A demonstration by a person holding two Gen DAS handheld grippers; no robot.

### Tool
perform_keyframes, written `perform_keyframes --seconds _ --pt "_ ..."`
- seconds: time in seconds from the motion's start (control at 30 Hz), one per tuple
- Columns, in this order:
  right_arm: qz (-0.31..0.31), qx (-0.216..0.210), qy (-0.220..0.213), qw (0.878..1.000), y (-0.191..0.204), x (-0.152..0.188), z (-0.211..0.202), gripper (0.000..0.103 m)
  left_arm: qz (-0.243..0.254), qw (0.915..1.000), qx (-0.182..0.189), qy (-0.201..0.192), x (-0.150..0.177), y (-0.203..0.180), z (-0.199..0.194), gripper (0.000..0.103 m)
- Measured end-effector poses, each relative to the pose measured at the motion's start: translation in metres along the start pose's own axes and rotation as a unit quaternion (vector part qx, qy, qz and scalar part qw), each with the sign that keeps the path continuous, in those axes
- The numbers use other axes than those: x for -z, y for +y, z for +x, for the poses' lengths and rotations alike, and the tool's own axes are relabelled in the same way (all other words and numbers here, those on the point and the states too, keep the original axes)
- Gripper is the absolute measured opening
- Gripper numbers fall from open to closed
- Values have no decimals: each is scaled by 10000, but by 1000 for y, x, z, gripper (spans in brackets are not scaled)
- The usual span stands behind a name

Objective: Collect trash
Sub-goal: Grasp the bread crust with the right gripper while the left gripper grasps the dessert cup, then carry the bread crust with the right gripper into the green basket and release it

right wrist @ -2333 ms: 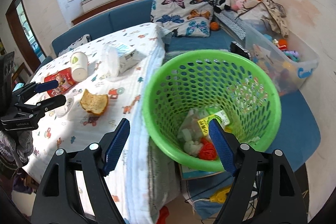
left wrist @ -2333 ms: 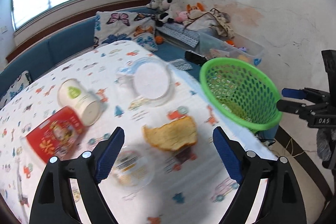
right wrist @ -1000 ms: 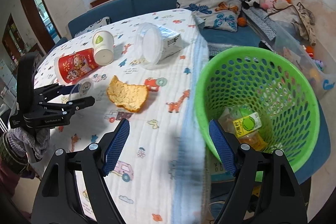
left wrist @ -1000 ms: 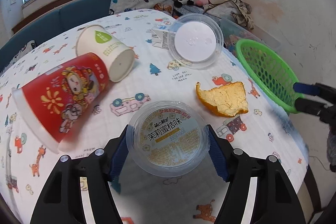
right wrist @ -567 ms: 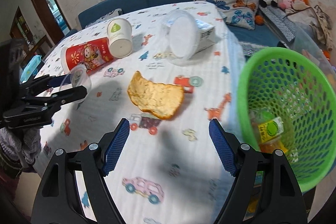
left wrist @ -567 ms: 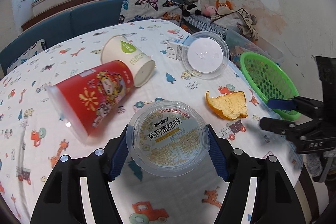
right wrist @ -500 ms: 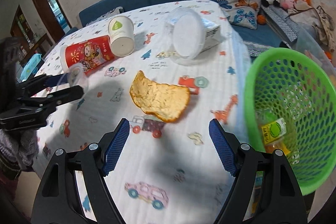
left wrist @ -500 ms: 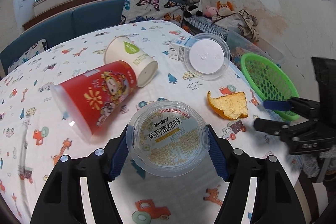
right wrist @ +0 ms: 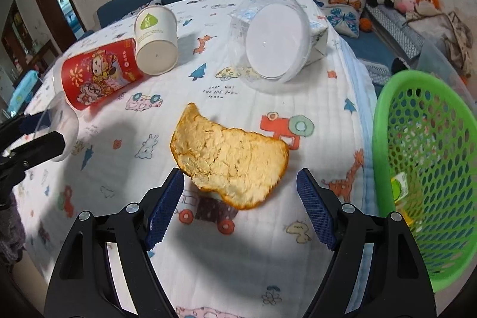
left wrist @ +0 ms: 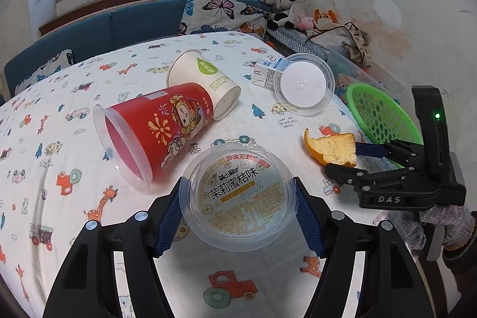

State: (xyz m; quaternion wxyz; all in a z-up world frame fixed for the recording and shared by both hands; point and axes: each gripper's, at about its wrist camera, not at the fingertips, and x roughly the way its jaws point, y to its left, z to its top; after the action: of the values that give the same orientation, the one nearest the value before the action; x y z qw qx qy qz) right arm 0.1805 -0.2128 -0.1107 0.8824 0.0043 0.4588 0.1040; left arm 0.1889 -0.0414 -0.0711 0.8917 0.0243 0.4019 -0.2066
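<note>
While left gripper (left wrist: 238, 198) clamps clear lid (left wrist: 240, 195) | right gripper (right wrist: 240, 195) agape (peel (right wrist: 229, 160) below)

Bare tablecloth (right wrist: 322, 97) separates the peel (right wrist: 229, 157) from the green basket (right wrist: 384, 145).

The clear lid (left wrist: 238, 195) in my left claw (left wrist: 238, 207) reads "茉莉蜜桔味", with 20260110 and 20261009 beneath. My right claw (left wrist: 348, 158) is stamped "DAS". The tablecloth (right wrist: 222, 93) says "LOOK OUT FOR THE MOON".

The left gripper (left wrist: 238, 198) tilts downward, its blue pads (left wrist: 170, 216) pressed on a clear cup (left wrist: 238, 195). The right gripper (right wrist: 238, 198) tilts downward too, jaws spread wide and empty.
</note>
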Motion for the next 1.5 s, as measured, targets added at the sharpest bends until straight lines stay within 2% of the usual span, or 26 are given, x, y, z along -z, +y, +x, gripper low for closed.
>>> perform_keyframes --seconds 0.13,0.27,0.57,0.87,1.1,1.33,1.5 --pt "-157 209 -25 9997 9 1 5 76 -22 10000 9 0 1 1 0 66" --pt "-294 331 -64 9990 14 2 5 65 -67 10000 12 5 2 2 0 66" --pt "-241 184 -188 9994 9 3 -7 50 -46 10000 53 -6 1 -3 1 66" --pt "-280 31 -310 9991 9 10 -27 46 79 9999 142 -15 -4 -18 1 66" --pt "-296 75 -450 9985 3 13 -47 45 193 9996 223 -6 -8 -32 2 66" --pt "-164 184 -645 9976 -17 15 -71 45 332 9989 333 -27 -13 -49 3 66" --pt "47 410 -758 9963 -43 19 -87 45 499 9977 461 -38 -20 -69 4 66"
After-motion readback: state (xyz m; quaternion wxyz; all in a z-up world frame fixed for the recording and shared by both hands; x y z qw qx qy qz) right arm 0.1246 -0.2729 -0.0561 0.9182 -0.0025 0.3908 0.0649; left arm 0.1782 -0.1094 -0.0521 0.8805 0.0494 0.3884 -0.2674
